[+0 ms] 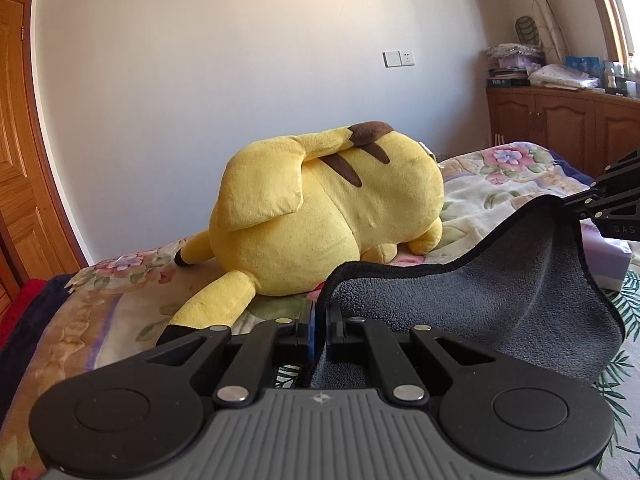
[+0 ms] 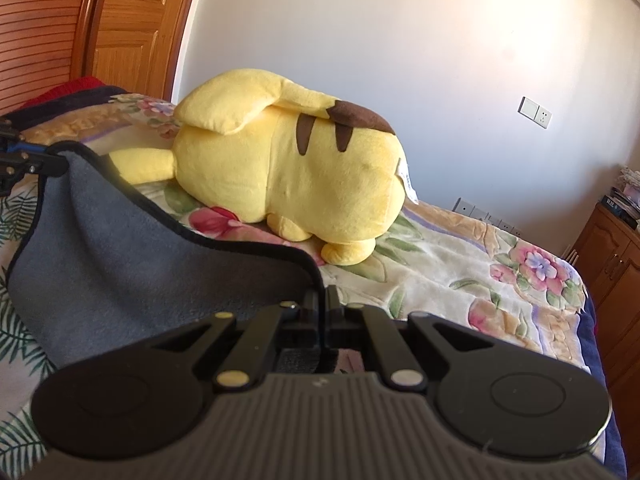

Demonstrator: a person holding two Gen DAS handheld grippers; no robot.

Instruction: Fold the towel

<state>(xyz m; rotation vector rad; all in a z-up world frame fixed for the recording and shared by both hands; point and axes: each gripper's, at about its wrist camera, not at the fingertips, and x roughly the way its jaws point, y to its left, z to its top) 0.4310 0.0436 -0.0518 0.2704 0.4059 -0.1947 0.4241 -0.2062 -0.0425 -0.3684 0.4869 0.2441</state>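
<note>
A grey towel (image 1: 472,304) with a black hem hangs between my two grippers above the bed; it also shows in the right wrist view (image 2: 120,264). My left gripper (image 1: 320,320) is shut on one top corner of the towel. My right gripper (image 2: 323,312) is shut on the other top corner. The right gripper shows at the right edge of the left wrist view (image 1: 576,204), and the left gripper at the left edge of the right wrist view (image 2: 44,164). The top hem sags between them. The towel's lower part is hidden behind the gripper bodies.
A large yellow plush toy (image 1: 320,208) lies on the floral bedspread (image 1: 488,184) just beyond the towel; it also shows in the right wrist view (image 2: 288,168). A wooden door (image 1: 16,168) stands left, a wooden cabinet (image 1: 560,128) with stacked items right. A pale purple box (image 1: 608,260) lies by the towel.
</note>
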